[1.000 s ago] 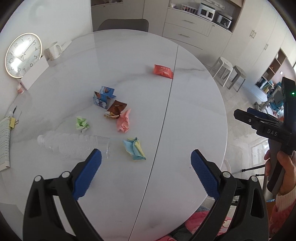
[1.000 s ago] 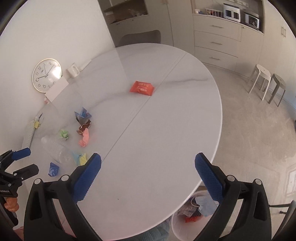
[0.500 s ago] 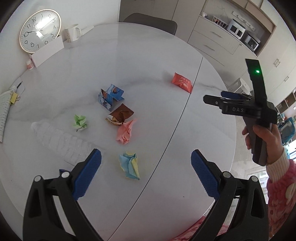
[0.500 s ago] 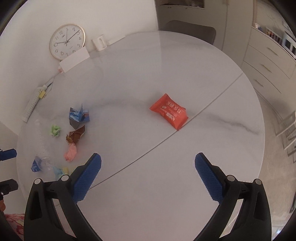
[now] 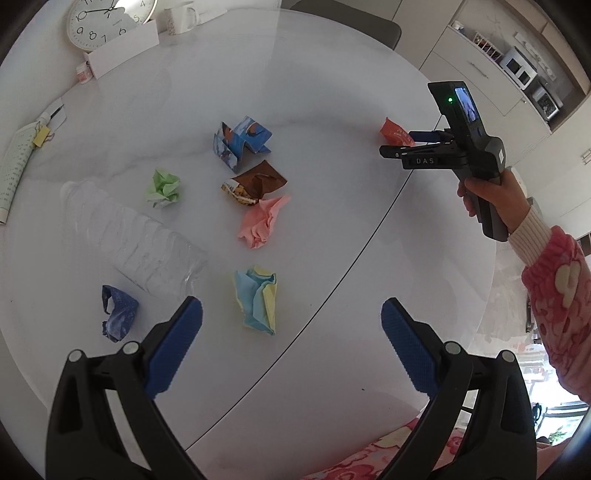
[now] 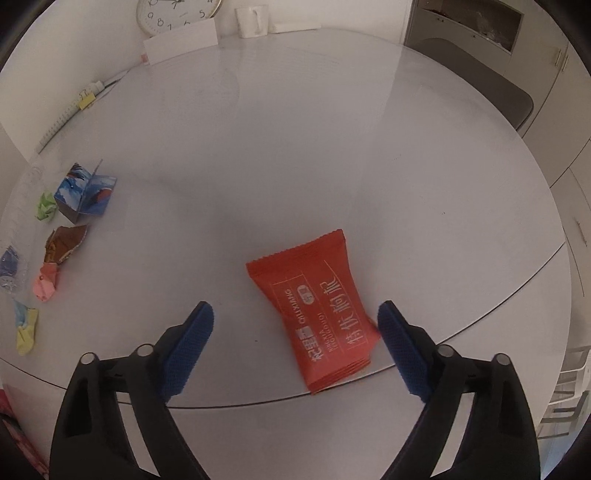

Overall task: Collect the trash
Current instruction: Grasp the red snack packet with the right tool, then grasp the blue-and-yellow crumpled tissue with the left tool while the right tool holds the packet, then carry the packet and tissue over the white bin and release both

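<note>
A red snack packet [image 6: 317, 310] lies flat on the white round table [image 6: 295, 147]. My right gripper [image 6: 295, 310] hangs low over it, its jaws closing with the packet between them. The right pad [image 6: 400, 343] is at the packet's edge and the left pad [image 6: 188, 343] stands well clear. My left gripper [image 5: 291, 310] is open and holds nothing, just short of a yellow-blue paper ball [image 5: 256, 299]. Beyond lie a pink ball [image 5: 262, 221], a brown wrapper [image 5: 255, 182], a blue printed carton [image 5: 240, 144], a green ball [image 5: 164, 188], a dark blue ball [image 5: 118, 312] and a clear bottle [image 5: 133, 240].
A clock [image 5: 107, 18], a white mug [image 5: 181, 18] and a white card [image 5: 122, 59] stand at the table's far edge. A notebook [image 5: 14, 166] lies at the left rim. A seam [image 5: 369, 236] crosses the tabletop, and a grey chair [image 6: 480, 85] sits behind it.
My right gripper swept across the table and sank over the red packet, and its jaws have narrowed. My left gripper rolled and dropped a little, bringing the dark blue ball into view.
</note>
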`<act>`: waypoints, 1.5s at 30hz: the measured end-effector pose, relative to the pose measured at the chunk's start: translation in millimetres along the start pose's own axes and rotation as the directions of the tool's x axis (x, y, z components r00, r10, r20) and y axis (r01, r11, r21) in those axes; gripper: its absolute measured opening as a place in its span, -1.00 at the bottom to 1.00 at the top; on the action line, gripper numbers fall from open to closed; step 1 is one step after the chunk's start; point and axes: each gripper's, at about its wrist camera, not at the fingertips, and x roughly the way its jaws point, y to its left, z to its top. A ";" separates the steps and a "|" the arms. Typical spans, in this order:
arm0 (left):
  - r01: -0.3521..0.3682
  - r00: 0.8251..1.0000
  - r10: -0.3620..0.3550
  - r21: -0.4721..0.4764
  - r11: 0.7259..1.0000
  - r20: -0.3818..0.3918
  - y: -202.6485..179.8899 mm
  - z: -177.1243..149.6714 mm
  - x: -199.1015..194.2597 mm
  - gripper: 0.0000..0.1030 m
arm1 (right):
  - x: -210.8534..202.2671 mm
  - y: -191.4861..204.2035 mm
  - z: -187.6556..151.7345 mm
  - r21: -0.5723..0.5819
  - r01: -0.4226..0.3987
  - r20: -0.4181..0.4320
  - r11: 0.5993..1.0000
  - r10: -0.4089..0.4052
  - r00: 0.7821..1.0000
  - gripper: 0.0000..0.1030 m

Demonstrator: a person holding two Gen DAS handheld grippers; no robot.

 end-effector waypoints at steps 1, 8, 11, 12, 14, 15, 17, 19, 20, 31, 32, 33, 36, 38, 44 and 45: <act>-0.004 1.000 0.004 -0.007 1.000 -0.003 -0.1 -0.4 1.9 0.81 | 3.6 -1.3 1.3 -0.005 -0.003 -0.011 1.000 0.003 1.000 0.37; 0.015 0.999 -0.017 -0.048 0.999 -0.043 8.0 -2.4 24.2 0.81 | -2.3 -9.0 7.5 0.010 -0.023 -0.013 1.000 0.023 1.000 -0.20; 0.009 0.998 -0.014 -0.077 0.997 -0.065 14.5 -4.0 38.7 0.80 | -15.2 -8.1 1.3 0.057 -0.042 0.018 0.998 0.041 0.999 -0.20; 0.007 0.997 -0.013 -0.086 0.996 -0.071 16.0 -4.7 43.3 0.78 | -21.7 -7.8 -1.1 0.076 -0.050 0.034 0.996 0.047 0.998 -0.20; -0.006 0.997 -0.002 -0.102 0.995 -0.083 17.9 -6.6 53.0 0.73 | -37.6 -4.3 -7.9 0.116 -0.067 0.069 0.991 0.059 0.996 -0.20; -0.015 0.996 0.006 -0.102 0.995 -0.087 18.0 -7.0 57.4 0.71 | -46.1 -1.5 -11.7 0.134 -0.077 0.089 0.988 0.066 0.994 -0.20; -0.041 0.995 0.033 -0.097 0.994 -0.091 17.3 -7.3 66.3 0.71 | -63.7 3.3 -20.4 0.170 -0.105 0.126 0.980 0.084 0.988 -0.20; -0.065 0.994 0.057 -0.088 0.994 -0.093 16.8 -6.4 74.0 0.70 | -81.3 8.3 -29.4 0.195 -0.116 0.156 0.974 0.086 0.984 -0.20; -0.078 0.993 0.070 -0.083 0.993 -0.094 16.8 -6.0 78.2 0.69 | -90.8 12.4 -34.7 0.207 -0.123 0.170 0.971 0.088 0.982 -0.20; -0.145 0.986 0.148 0.038 0.989 -0.079 15.7 -4.3 95.7 -0.35 | -175.2 43.4 -111.2 0.390 -0.122 0.244 0.913 0.025 0.970 -0.19; -0.131 0.987 0.135 0.050 0.990 -0.082 15.9 -2.3 96.1 -0.35 | -181.7 46.6 -120.1 0.415 -0.118 0.248 0.902 0.012 0.969 -0.19; -0.120 0.989 0.125 0.060 0.991 -0.083 15.9 -2.0 95.9 -0.35 | -187.2 49.8 -128.9 0.438 -0.115 0.253 0.892 0.000 0.967 -0.19; -0.104 0.991 0.113 0.122 0.987 -0.069 13.8 -3.5 91.5 -0.36 | -204.1 61.6 -155.6 0.513 -0.094 0.258 0.853 -0.049 0.965 -0.19; -0.086 0.994 0.096 0.174 0.981 -0.053 8.2 -8.5 82.7 -0.36 | -215.0 70.6 -175.6 0.567 -0.080 0.261 0.820 -0.086 0.962 -0.19; 0.008 1.000 -0.002 0.405 0.914 -0.016 -38.4 -34.0 41.0 -0.36 | -252.3 110.2 -247.4 0.727 -0.040 0.241 0.685 -0.200 0.950 -0.19; 0.034 0.999 -0.027 0.441 0.897 -0.022 -48.1 -40.0 35.1 -0.36 | -257.4 117.2 -260.7 0.751 -0.025 0.227 0.660 -0.222 0.948 -0.19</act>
